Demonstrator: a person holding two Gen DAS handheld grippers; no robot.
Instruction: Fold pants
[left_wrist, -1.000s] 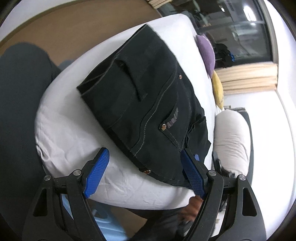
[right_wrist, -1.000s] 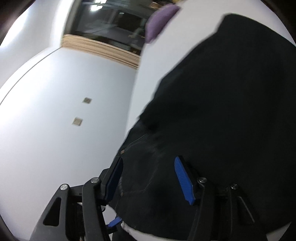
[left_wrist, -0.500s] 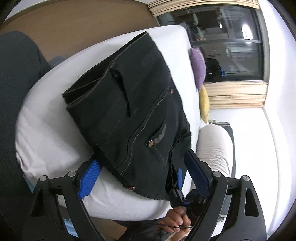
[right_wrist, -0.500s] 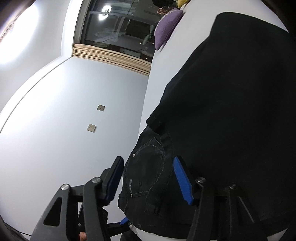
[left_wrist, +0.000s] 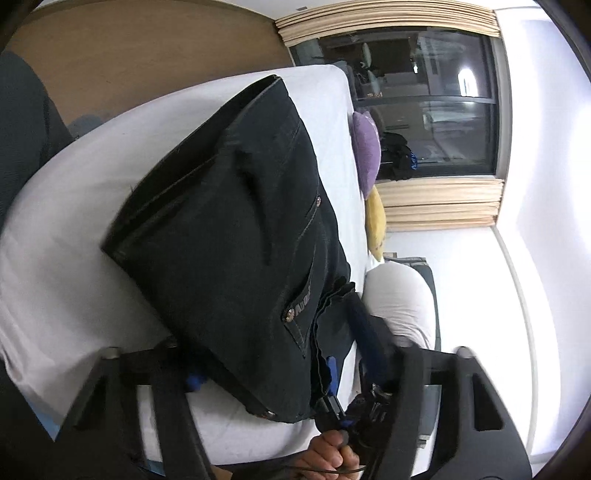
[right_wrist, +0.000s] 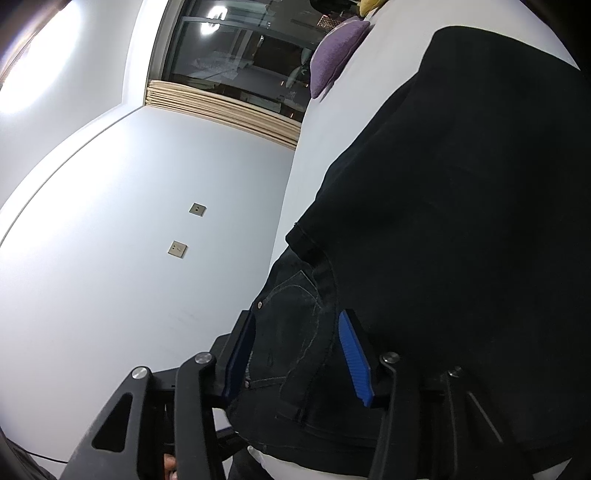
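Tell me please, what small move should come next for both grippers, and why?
Probably finish closing both. The left hand-held gripper and right hand-held gripper each straddle the near edge of the black pants on the white bed; their jaws have just been closing.

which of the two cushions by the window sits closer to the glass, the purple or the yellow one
The purple cushion. In the left wrist view it lies right in front of the dark window pane, while the yellow cushion sits below it, level with the wooden slats under the glass.
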